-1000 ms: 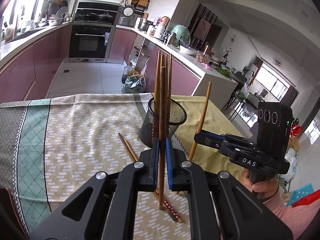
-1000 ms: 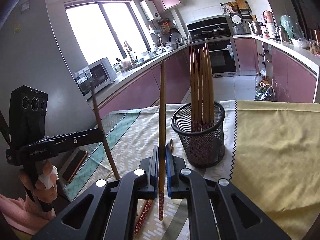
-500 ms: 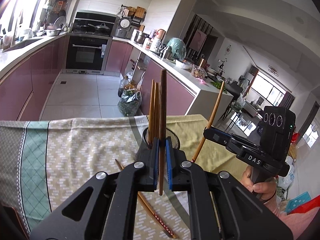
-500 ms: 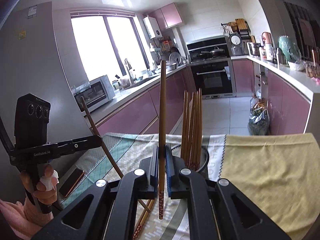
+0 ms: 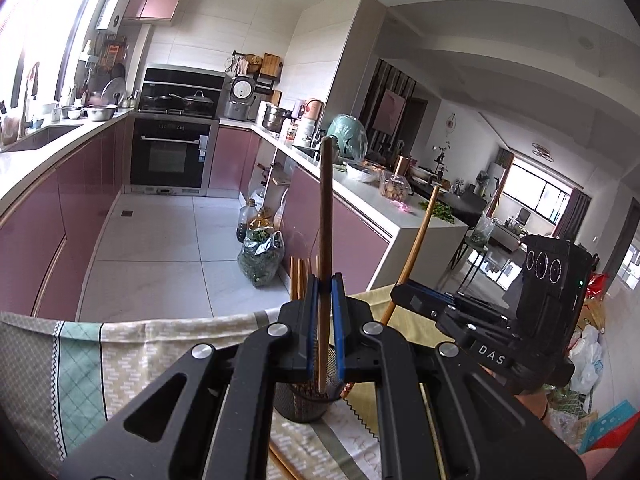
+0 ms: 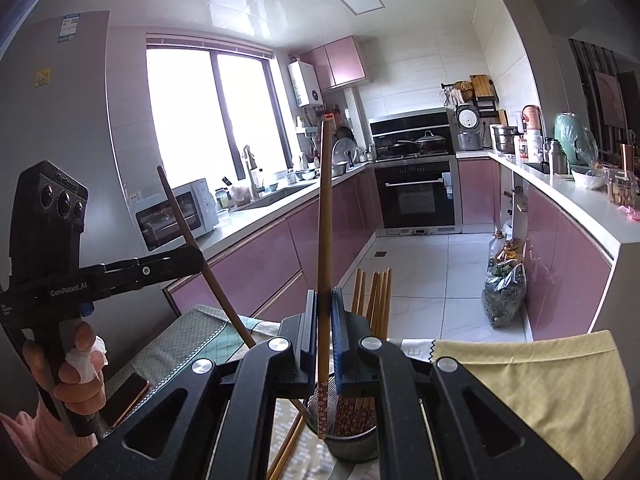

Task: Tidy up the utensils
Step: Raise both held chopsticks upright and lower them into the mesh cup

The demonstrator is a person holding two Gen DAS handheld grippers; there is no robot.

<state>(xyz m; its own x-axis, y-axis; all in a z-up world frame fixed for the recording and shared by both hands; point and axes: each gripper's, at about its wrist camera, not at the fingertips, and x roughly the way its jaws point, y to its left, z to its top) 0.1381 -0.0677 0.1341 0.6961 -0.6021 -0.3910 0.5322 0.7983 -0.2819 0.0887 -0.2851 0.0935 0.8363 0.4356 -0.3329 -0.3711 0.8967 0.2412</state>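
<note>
The cloth-covered surface [image 6: 540,372] carries the mesh holder [image 6: 352,432], already bristling with chopsticks. My left gripper [image 5: 325,320] and right gripper [image 6: 322,332] each have jaws pinched tight on one upright chopstick [image 5: 325,216], the other chopstick [image 6: 324,216] likewise. Both tips seem near the rim; lowered together, they could collide or tip the holder.

Mesh holder [image 5: 304,404] mostly hidden behind black fingers, loose chopsticks [image 6: 286,450] cut off at bottom edge
</note>
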